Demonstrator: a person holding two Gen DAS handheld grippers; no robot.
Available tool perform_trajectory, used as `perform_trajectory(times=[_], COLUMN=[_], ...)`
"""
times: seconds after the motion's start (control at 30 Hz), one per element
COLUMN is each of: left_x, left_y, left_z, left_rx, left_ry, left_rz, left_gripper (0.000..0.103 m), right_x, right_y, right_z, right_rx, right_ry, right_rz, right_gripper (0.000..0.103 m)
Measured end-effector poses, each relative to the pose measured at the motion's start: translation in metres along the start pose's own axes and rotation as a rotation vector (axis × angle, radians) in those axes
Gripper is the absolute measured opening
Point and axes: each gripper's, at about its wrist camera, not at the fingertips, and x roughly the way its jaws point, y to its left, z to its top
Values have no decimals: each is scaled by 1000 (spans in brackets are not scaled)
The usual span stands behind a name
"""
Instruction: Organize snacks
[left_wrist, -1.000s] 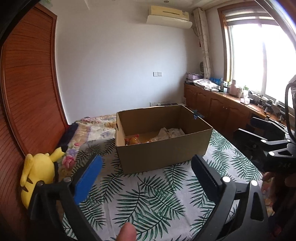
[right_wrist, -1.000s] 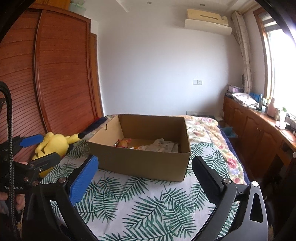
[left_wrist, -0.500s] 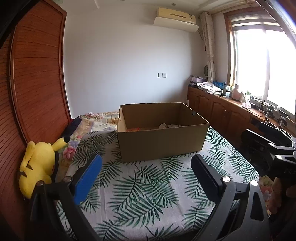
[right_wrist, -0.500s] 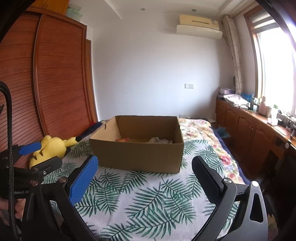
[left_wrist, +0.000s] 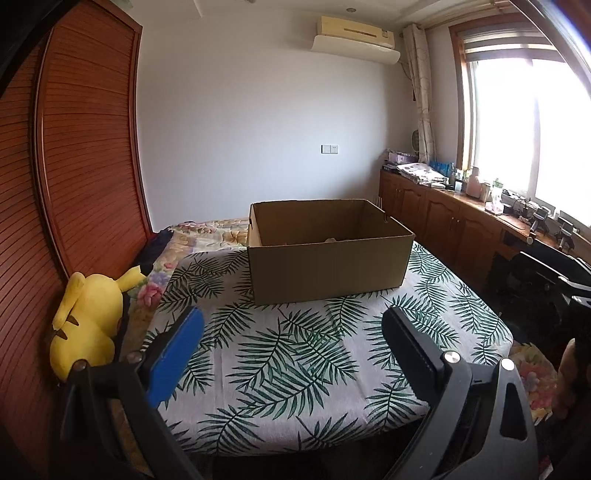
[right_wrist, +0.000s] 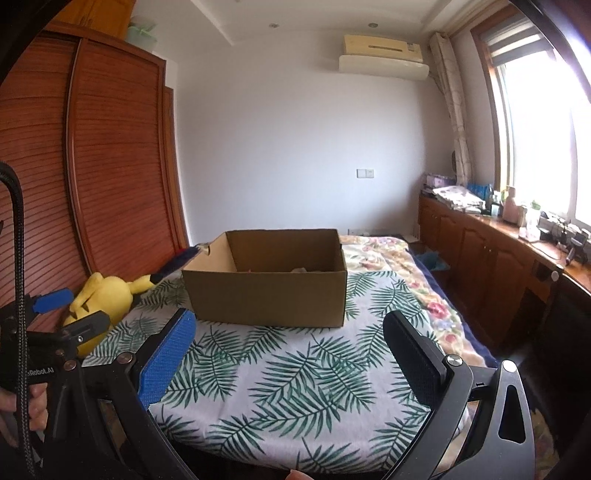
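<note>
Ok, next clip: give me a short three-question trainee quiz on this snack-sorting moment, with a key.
1. True or false: the left tongs are shut on a snack.
2. Which lies beside the wardrobe? A) plush toy B) kettle C) shoe
3. Fill in: the box stands on a cloth printed with ____.

Key
1. False. Both the left and the right tongs are open and hold nothing.
2. A. The yellow plush toy lies at the bed's edge by the wardrobe.
3. Green leaves. The box is open at the top, and its contents barely show over the rim.
</note>
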Motion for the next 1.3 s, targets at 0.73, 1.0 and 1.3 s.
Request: perform_trajectory(times=[0.73, 1.0, 1.3], left_x=[7, 7, 6], left_y=[1, 2, 2], left_z=[-21, -22, -23], left_rx=[-25, -24, -27], left_ry=[-7, -7, -3], left_rz=[5, 3, 3], left_gripper=[98, 98, 98], right_x=[8, 8, 8], right_y=[3, 3, 2], right_z=[-36, -34, -34], right_rx=[1, 7, 10], right_ry=[40, 39, 42], right_rz=[-17, -19, -20], right_gripper=[101, 101, 101])
